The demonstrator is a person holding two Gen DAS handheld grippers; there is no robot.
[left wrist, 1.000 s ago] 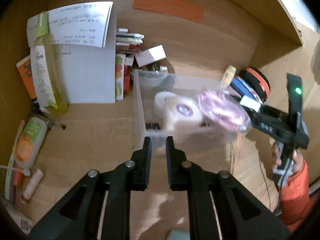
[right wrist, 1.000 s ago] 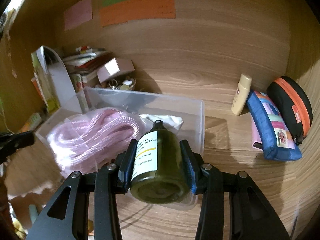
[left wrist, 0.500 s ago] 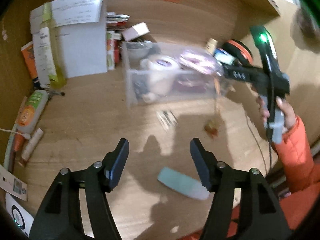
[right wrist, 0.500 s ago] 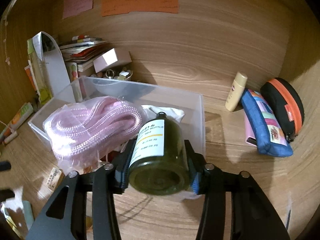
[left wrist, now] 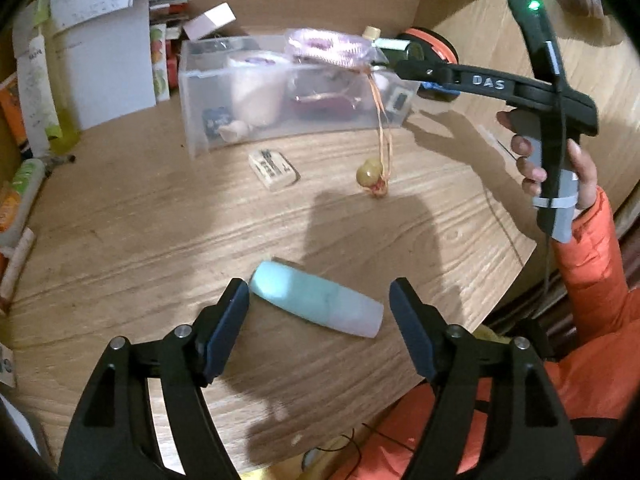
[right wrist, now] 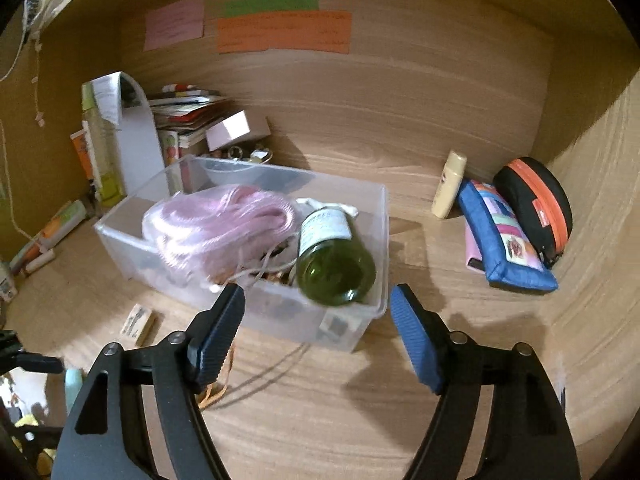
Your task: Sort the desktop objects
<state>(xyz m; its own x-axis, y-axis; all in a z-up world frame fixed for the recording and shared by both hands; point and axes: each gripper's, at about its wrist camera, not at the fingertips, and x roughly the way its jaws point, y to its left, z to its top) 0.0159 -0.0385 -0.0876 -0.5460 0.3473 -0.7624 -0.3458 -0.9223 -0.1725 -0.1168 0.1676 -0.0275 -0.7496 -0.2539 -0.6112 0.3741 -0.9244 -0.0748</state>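
While I work both grippers over the wooden desk point(left wrist: 132, 232), the clear plastic bin point(right wrist: 362, 248) at its back takes the sorted clutter: a bagged coil of pink rope point(right wrist: 216, 220) and, beside it, a dark green bottle point(right wrist: 334, 256) lying tilted against the near right corner, its base jutting above the rim. My right gripper point(right wrist: 316, 326) hangs just in front of that corner, jaws opening wide with nothing between them; the bottle is free of the pads. My left gripper point(left wrist: 318, 322) points down at a pale teal tube point(left wrist: 316, 300) lying crosswise near the desk's front edge, jaws opening and straddling it without touching. A small eraser point(left wrist: 274, 166) and a beaded charm point(left wrist: 372, 178) on an orange cord trailing from the bin wait on the open wood. As I judge it, the bottle could roll out if I brush the bin, and the smooth tube, gripped end to end, could squirt towards the edge.
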